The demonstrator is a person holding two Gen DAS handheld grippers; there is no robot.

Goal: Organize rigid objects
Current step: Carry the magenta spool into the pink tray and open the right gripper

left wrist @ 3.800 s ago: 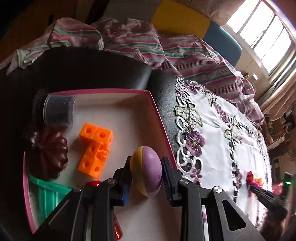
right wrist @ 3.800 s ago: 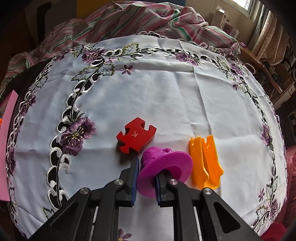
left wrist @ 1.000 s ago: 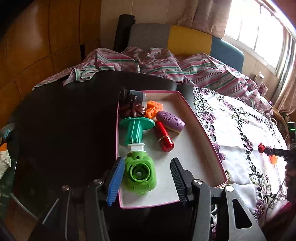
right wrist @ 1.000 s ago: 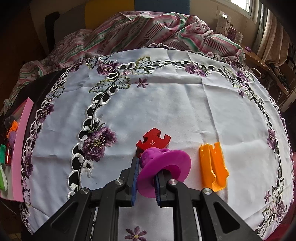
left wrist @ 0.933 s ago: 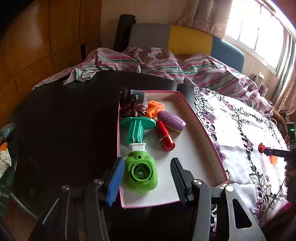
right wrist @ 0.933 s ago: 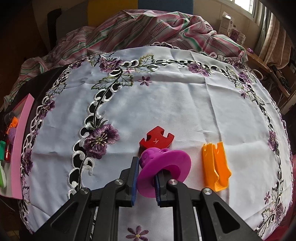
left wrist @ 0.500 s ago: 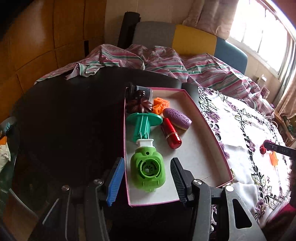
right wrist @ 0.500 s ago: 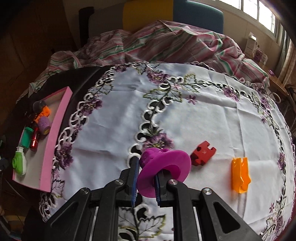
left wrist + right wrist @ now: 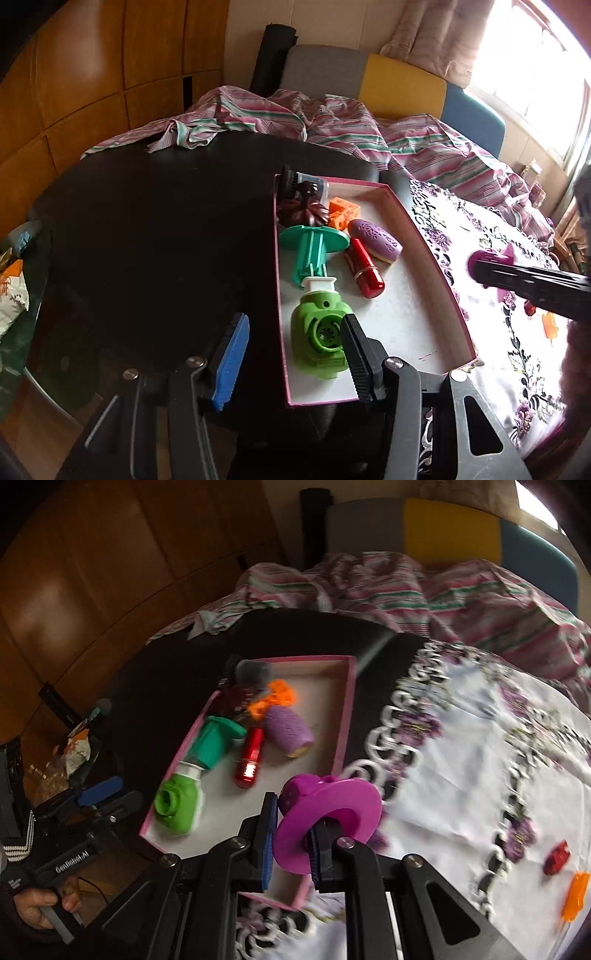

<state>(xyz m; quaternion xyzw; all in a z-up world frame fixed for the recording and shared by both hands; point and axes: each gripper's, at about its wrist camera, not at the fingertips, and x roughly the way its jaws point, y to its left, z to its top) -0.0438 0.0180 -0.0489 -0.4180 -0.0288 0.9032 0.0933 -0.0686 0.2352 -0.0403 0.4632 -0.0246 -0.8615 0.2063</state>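
Swinging in from the open white cloth, the right claw [image 9: 291,834] carries a magenta plastic disc-and-knob toy [image 9: 328,819] pinched tight between its pads, and now hangs over the near right rim of the shallow pink-walled cardboard tray [image 9: 345,716]. A second ago that claw was still out over the middle of the white embroidered tablecloth with purple flowers [image 9: 480,760], the toy just in front of the red jigsaw-shaped block [image 9: 556,857]; the tray was only a sliver at the left edge of its view. The block and the orange plastic clip [image 9: 575,895] remain behind on the cloth, well apart from the tray, toward the counter's right side.

Over the tray's near end the left claw [image 9: 291,354] waits empty, its jaws partly open and holding nothing, with the lime-green plastic dispenser [image 9: 319,341] lying on the tray floor beneath them. It has barely shifted in the same second.

Already gathered in the tray are a teal plastic flanged spool [image 9: 312,251], a glossy red lipstick-shaped tube [image 9: 364,273], a purple patterned oval case [image 9: 375,240], orange linking cubes [image 9: 343,212], a dark brown fluted mould [image 9: 303,212] and a grey capped canister [image 9: 306,184], crowded along the far and left sides. The bare white floor [image 9: 410,321] on the near right side looks the likeliest spot for the magenta toy. By that reading the sort is most of the way through, with one piece in transit and two to collect.
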